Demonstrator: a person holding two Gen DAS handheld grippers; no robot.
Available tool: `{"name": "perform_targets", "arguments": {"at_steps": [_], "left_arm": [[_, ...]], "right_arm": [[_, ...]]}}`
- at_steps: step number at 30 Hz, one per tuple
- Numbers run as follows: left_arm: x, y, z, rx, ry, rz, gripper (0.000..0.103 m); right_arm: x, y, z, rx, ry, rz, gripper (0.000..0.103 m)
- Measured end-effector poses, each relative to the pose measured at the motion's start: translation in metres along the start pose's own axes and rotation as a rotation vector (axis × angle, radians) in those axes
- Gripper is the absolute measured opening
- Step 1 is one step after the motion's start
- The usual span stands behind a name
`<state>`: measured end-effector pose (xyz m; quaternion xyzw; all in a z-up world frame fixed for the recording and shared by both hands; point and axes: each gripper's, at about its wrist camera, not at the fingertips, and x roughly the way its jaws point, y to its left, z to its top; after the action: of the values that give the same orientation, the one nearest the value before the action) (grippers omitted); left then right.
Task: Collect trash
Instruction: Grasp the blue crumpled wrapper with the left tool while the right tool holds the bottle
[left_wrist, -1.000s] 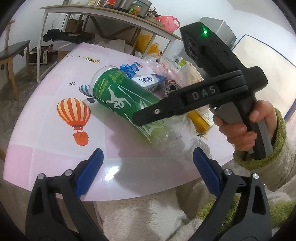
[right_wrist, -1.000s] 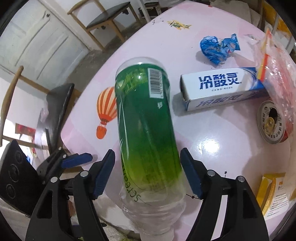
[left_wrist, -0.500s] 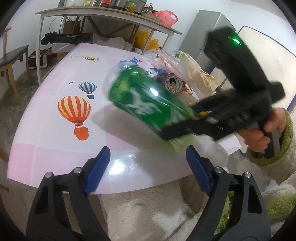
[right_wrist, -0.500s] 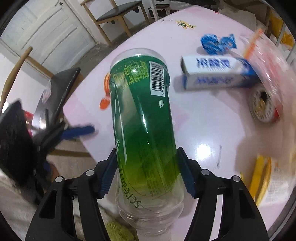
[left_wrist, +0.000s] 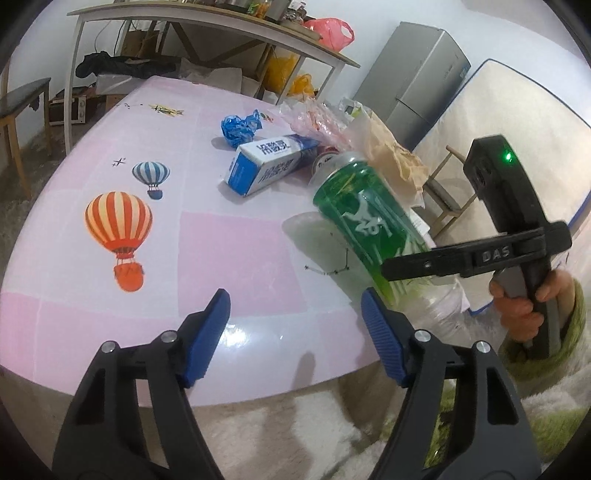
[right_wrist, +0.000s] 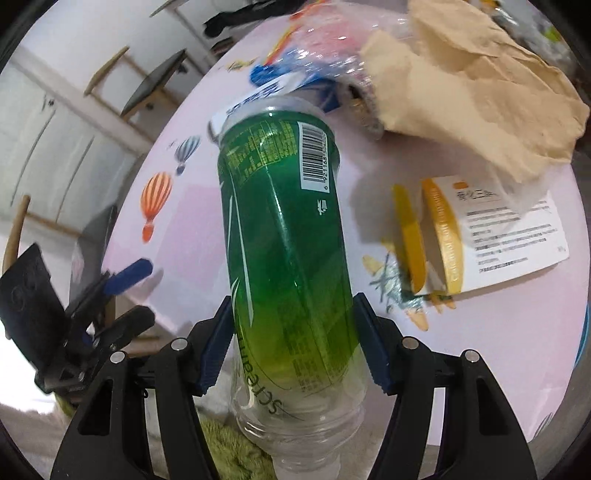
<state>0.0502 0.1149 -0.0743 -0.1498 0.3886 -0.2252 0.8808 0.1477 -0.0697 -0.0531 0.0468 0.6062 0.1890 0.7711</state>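
- Right gripper (right_wrist: 293, 349) clamped on the green bottle (right_wrist: 284, 236), blue pads pressed against both sides of the label, clear neck end pointing back toward the holder
- Bottle held off the pink table (left_wrist: 229, 251), tilted, hanging over the near right edge; lifted clear of the rest of the litter
- Left gripper (left_wrist: 295, 332) empty, jaws wide apart, hovering over the near edge of the table
- One piece in hand, so judged to be early in the job; no bin or bag for the rubbish to be seen in either view, so cannot tell where the bottle goes
- Left on the table: blue and white box (left_wrist: 271, 164), crumpled blue wrapper (left_wrist: 240, 127), small tin (left_wrist: 325, 162) partly hidden behind the bottle, clear plastic bag (left_wrist: 317, 118), brown paper (right_wrist: 469, 77), yellow and white leaflet (right_wrist: 495, 236)
- Most of the clearing judged to lie ahead, with the free left gripper nearest the box and wrapper
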Motion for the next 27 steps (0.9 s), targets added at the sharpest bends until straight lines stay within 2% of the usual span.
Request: {"name": "perform_targets", "arguments": {"at_steps": [9, 11, 15, 18, 20, 22, 23, 25, 27], "left_arm": [[0.004, -0.007, 0.022, -0.032, -0.043, -0.018, 0.063], [0.001, -0.007, 0.027, -0.027, -0.055, -0.006, 0.063], [-0.008, -0.001, 0.053, -0.004, -0.112, 0.033, 0.063], [-0.007, 0.008, 0.091, 0.009, -0.137, 0.086, 0.063], [0.002, 0.014, 0.116, 0.029, -0.127, 0.130, 0.063], [0.017, 0.025, 0.139, 0.026, -0.120, 0.132, 0.064], [0.030, 0.034, 0.154, 0.015, -0.086, 0.108, 0.065], [0.055, 0.050, 0.176, -0.004, -0.024, 0.106, 0.067], [0.081, 0.061, 0.196, 0.018, 0.036, 0.087, 0.069]], "right_arm": [[0.016, 0.006, 0.002, -0.008, -0.004, 0.004, 0.063], [0.017, 0.005, 0.000, -0.007, -0.006, 0.016, 0.059], [0.012, 0.001, -0.003, 0.000, -0.029, 0.021, 0.059], [0.011, -0.004, -0.003, 0.011, -0.033, 0.039, 0.059], [0.009, -0.007, -0.003, 0.010, -0.040, 0.037, 0.059], [0.008, -0.010, -0.003, 0.011, -0.047, 0.036, 0.059], [0.008, -0.011, -0.003, 0.016, -0.049, 0.040, 0.059], [0.007, -0.015, -0.004, 0.025, -0.051, 0.053, 0.059], [0.007, -0.020, -0.006, 0.032, -0.049, 0.070, 0.059]]}}
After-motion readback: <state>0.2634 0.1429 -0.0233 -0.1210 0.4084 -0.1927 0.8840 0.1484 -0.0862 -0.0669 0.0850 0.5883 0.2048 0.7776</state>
